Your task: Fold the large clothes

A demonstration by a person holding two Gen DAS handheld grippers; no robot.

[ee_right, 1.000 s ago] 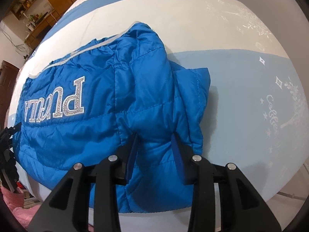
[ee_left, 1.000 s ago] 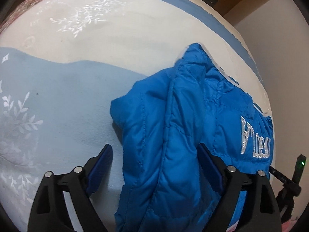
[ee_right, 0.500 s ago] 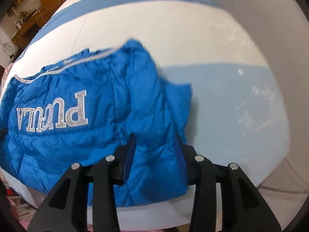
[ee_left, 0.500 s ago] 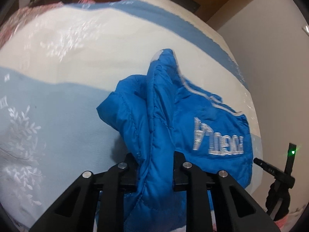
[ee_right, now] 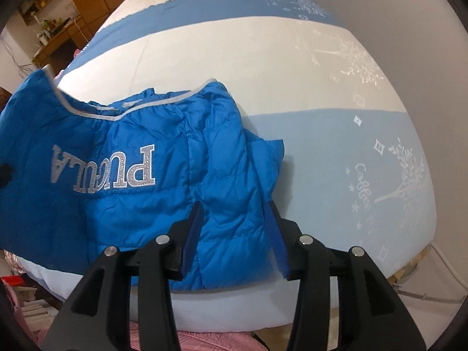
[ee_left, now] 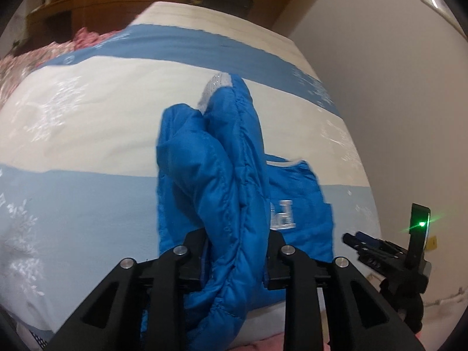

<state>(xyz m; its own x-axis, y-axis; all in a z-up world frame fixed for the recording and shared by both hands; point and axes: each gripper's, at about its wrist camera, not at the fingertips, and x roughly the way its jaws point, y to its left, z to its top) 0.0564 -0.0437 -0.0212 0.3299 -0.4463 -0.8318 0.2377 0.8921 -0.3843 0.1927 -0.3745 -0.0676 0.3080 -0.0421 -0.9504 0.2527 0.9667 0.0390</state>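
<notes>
Risk: slippage of puffy nylon from left gripper [ee_left: 237, 259], clamped tight on a thick bunched ridge of the blue quilted jacket [ee_right: 122, 175] and lifting that end clear of the bed; slick shell and compressible fill likely to creep out under load, dropping the fold halfway. Second risk: right gripper [ee_right: 234, 234] with jaws standing moderately apart, straddling the near hem on the other side; fabric between the pads, contact on the right pad not clear, so firm hold cannot be confirmed. If slack, uneven pull expected, fold skewing. Jacket at near edge of the striped blue-and-cream bedspread [ee_right: 292, 67], hem overhanging slightly. Long axis running left–right between the two grippers, parallel to bed edge; grey-piped collar [ee_right: 163, 103] pointing away toward far side, silver lettering [ee_right: 102, 168] upside down from the right wrist view. Left end raised, right portion flat.
</notes>
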